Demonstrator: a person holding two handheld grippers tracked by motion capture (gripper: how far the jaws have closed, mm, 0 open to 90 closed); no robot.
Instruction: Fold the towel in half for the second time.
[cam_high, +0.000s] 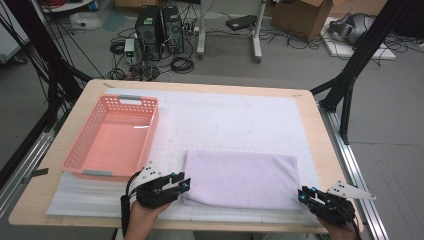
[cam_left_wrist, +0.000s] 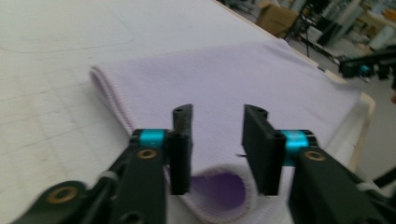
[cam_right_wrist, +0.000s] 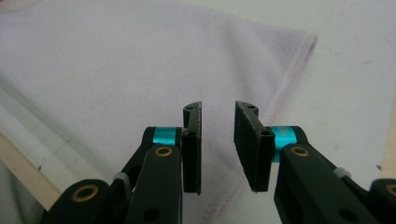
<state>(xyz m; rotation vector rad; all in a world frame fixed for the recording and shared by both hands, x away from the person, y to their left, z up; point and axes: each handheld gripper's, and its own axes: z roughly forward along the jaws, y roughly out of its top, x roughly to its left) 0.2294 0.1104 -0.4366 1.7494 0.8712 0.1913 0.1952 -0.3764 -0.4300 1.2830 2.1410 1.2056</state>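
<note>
Folded pale lilac terry towel (cam_high: 242, 179) lying flat on the white padded mat (cam_high: 260, 120) that is covering the light wooden surface (cam_high: 315, 135), near my edge and just right of centre. I am holding the left gripper (cam_high: 183, 186) at the towel's near-left corner and the right gripper (cam_high: 302, 196) at its near-right corner, one at each end of the near long edge, which reads to me as the setup for another fold, or for lifting it by both corners at once. In the left gripper view the jaws are standing apart at a moderate gap, the rounded fold of the towel (cam_left_wrist: 219, 186) sitting low between them with the pads not pressing on it. In the right gripper view the jaws are likewise parted at a narrowish gap, hovering over the stitched hem (cam_right_wrist: 285, 88) of the towel (cam_right_wrist: 116, 70), nothing pinched. The salmon-pink perforated plastic basket (cam_high: 82, 145) is waiting at the left of the mat, well apart from the towel and with nothing inside; I am judging it to be where the towel is going once folded. No brand, label or legible writing is coming through on towel, basket or grippers.
</note>
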